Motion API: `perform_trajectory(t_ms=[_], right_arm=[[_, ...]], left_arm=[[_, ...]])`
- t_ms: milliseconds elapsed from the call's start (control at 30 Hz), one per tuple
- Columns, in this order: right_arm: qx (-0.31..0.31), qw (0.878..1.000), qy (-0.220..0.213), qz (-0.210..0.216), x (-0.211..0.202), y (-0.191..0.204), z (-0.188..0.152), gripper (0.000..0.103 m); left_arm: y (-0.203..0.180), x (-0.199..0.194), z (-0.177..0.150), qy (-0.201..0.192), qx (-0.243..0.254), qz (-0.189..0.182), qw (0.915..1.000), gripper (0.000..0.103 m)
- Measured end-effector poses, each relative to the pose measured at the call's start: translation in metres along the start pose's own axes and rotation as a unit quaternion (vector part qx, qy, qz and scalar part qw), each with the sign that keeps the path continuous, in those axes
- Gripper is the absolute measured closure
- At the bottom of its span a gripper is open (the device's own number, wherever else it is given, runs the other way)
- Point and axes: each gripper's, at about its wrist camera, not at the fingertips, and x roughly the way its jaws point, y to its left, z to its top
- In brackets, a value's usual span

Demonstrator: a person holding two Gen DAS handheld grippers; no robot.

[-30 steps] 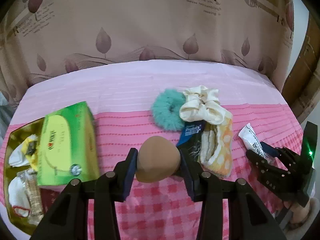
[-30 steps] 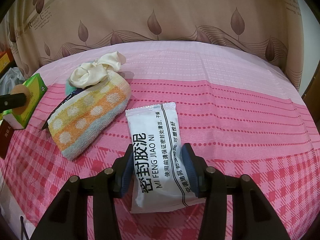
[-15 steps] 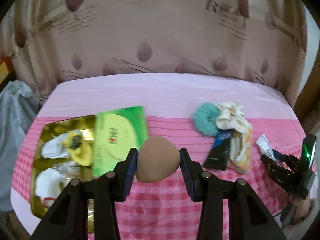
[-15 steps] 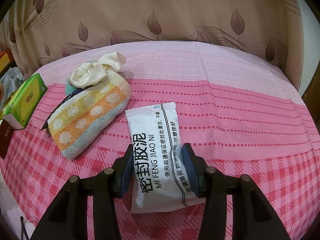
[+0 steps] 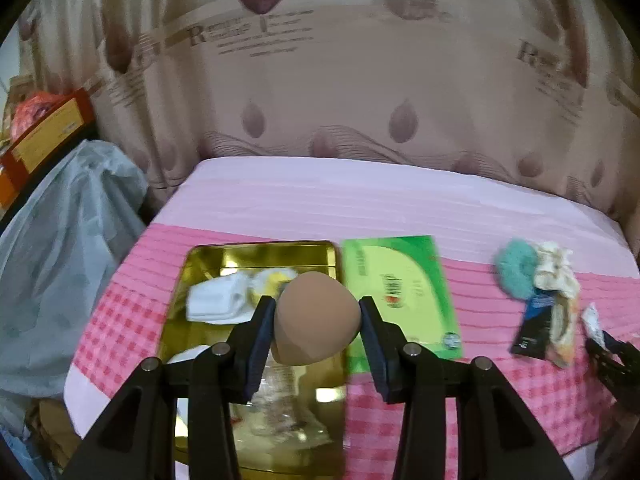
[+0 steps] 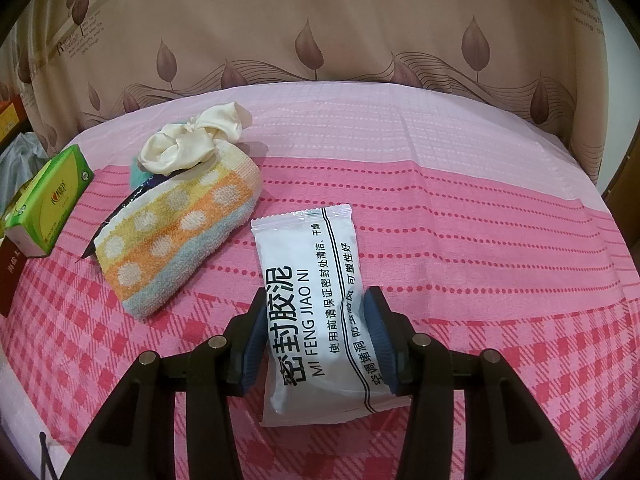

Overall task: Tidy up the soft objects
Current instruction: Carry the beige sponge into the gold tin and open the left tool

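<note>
Left tool (image 5: 318,316) clamped on tan sponge egg (image 5: 316,318), over gold tray (image 5: 256,256) (squishy, light; grip the fat middle). Right tool (image 6: 314,326) straddles white sealing-putty packet (image 6: 316,304) on the bench; pads look touching, likely gripping. Packet slick, pliable.

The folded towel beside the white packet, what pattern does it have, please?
Yellow, orange and blue stripes with white dots; right wrist view.

- Leaf-printed beige curtain (image 6: 320,32) fills the top of both views.
- Pink checked cloth (image 6: 500,280) covers the counter across the lower frame.
- Grey plastic bag (image 5: 68,248) slumps at left.
- Red-and-yellow carton (image 5: 44,136) sits upper left, behind the bag.
</note>
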Motion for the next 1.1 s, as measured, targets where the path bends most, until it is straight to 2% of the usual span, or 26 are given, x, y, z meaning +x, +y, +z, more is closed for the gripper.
perform_trajectory(t_ms=[167,567,1100], right_arm=[[-0.001,1.000,0.000,0.000,0.001,0.000,0.000,0.059],[-0.002,1.000,0.001,-0.001,0.001,0.001,0.000,0.058],[-0.006,1.000,0.002,-0.004,0.001,-0.001,0.001,0.058]], left_arm=[[0.023,0.012,0.001,0.009,-0.011,0.021,0.9997,0.060],[0.057,0.057,0.000,0.044,-0.046,0.033,0.9974,0.060],[0.070,0.097,-0.013,0.087,-0.055,0.037,0.9940,0.057]])
